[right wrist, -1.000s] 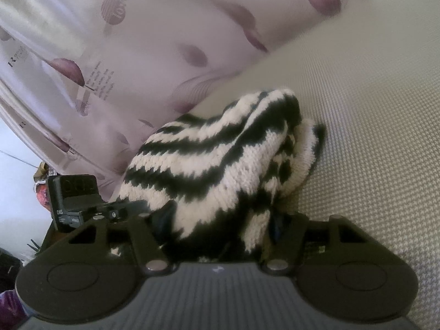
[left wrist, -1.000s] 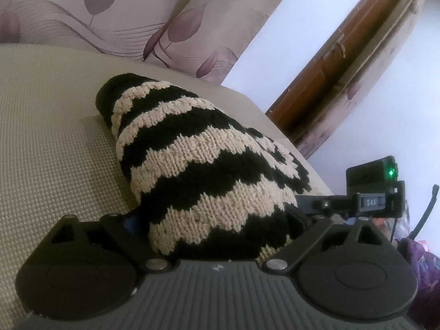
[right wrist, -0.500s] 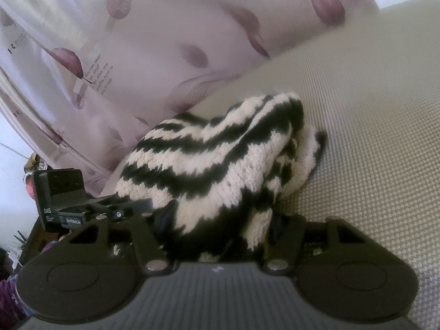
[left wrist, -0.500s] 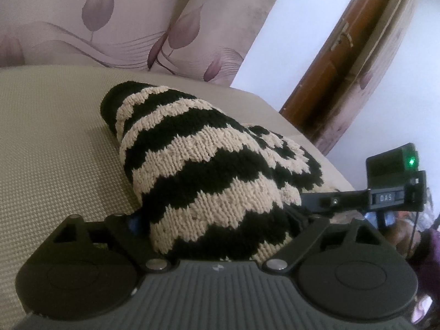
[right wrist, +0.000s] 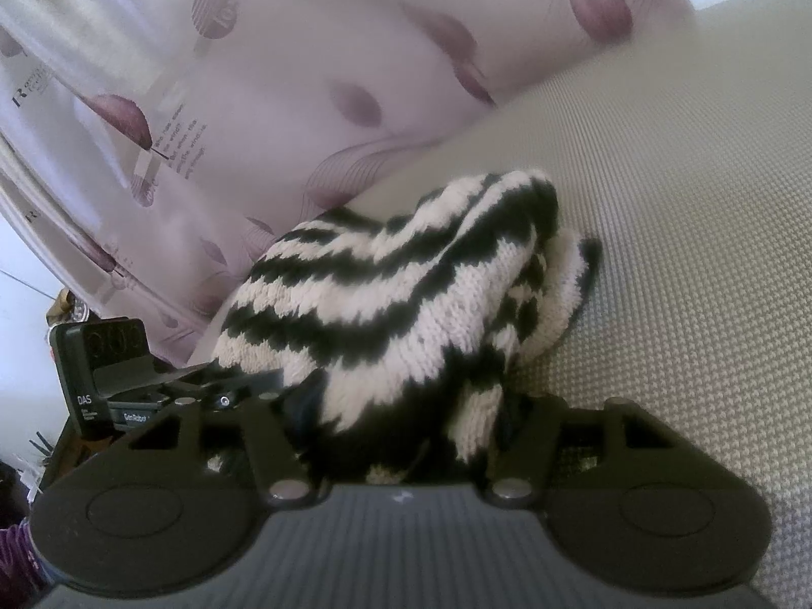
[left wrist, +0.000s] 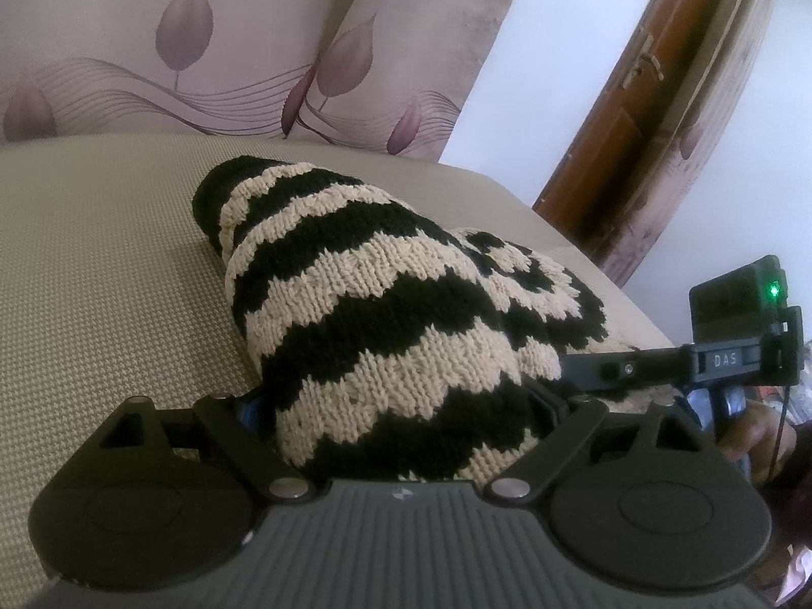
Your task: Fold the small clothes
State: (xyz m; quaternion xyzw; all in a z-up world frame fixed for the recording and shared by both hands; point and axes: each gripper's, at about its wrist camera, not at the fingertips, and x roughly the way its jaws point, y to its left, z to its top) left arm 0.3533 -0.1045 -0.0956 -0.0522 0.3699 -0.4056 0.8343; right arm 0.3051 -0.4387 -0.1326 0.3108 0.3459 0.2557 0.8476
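Note:
A small knitted garment with black and cream wavy stripes (left wrist: pixel 385 314) is bunched up on a beige woven surface (left wrist: pixel 101 264). My left gripper (left wrist: pixel 401 421) is shut on its near edge; the knit drapes over the jaws and hides the fingertips. My right gripper (right wrist: pixel 401 421) is shut on the other edge of the same garment (right wrist: pixel 406 304), fingertips hidden too. Each gripper shows in the other's view: the right one at the right in the left wrist view (left wrist: pixel 731 355), the left one at the left in the right wrist view (right wrist: pixel 116 370).
A curtain with purple leaf print (left wrist: pixel 203 51) hangs behind the beige surface. A brown wooden door frame (left wrist: pixel 639 101) and white wall stand at the right. The surface's far edge runs beside the curtain (right wrist: pixel 457 142).
Both grippers have lifted slightly with the garment still held; the fold looks a little taller and the background has shifted down in both views.

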